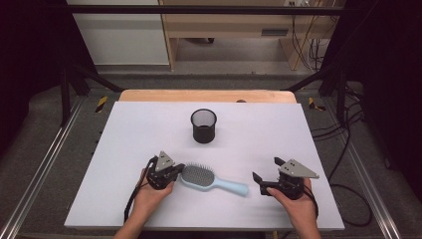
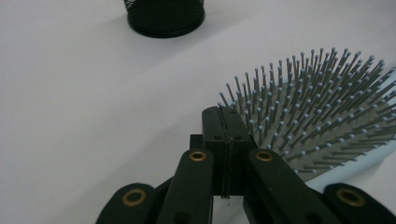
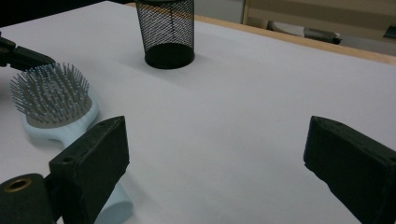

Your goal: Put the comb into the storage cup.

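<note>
Left gripper [image 1: 179,168]: my jaws pressed together, empty, tips at the bristled head's edge.
Right gripper [image 1: 267,176]: my jaws spread wide, empty, near the handle's end.
Hairbrush [image 1: 208,179]: light blue, bristles up, flat on the white table [image 1: 149,129] between both grippers.
Mesh cup [image 1: 204,126]: black, upright, farther back, apart.

One light-blue hairbrush [image 1: 211,179], one black mesh cup [image 1: 203,125], two handheld grippers, left gripper [image 1: 178,168], right gripper [image 1: 265,176]

We see a white table [image 1: 149,129], a black mesh cup [image 1: 204,126] upright at its far middle, a light blue hairbrush [image 1: 209,179] lying bristles-up near us, handle pointing right, cables [image 1: 343,149] on the right floor
</note>
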`<act>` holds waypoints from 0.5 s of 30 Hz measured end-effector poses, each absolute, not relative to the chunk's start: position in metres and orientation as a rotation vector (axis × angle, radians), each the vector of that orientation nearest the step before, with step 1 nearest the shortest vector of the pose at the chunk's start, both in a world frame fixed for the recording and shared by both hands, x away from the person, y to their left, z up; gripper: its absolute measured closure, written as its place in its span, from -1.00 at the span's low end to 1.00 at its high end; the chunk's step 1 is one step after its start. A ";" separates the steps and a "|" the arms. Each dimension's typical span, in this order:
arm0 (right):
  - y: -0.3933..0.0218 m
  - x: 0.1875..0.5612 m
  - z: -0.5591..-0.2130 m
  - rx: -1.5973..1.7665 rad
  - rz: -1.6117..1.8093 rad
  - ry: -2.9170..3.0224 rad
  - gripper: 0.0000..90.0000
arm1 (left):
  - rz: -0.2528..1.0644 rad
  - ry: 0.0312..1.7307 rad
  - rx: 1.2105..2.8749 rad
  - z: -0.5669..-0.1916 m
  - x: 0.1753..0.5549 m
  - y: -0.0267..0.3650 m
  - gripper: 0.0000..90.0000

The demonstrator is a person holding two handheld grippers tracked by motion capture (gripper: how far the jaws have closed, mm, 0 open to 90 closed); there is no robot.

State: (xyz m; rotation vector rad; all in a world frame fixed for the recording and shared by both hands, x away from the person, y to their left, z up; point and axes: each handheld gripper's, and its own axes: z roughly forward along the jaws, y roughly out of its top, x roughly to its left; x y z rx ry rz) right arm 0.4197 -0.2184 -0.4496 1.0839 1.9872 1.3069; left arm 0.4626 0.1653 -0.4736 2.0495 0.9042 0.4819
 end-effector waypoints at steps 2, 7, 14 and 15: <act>-0.218 0.420 -0.450 1.082 1.304 1.990 -0.85 | 0.478 0.890 2.058 -0.473 0.462 0.159 1.00; -0.216 0.417 -0.447 1.053 1.302 2.005 -0.79 | 0.467 0.851 2.079 -0.473 0.460 0.140 1.00; -0.212 0.416 -0.447 1.026 1.307 2.064 -0.79 | 0.448 0.798 2.103 -0.473 0.459 0.114 1.00; -0.212 0.416 -0.447 1.024 1.308 2.068 -0.80 | 0.448 0.788 2.108 -0.472 0.459 0.110 1.00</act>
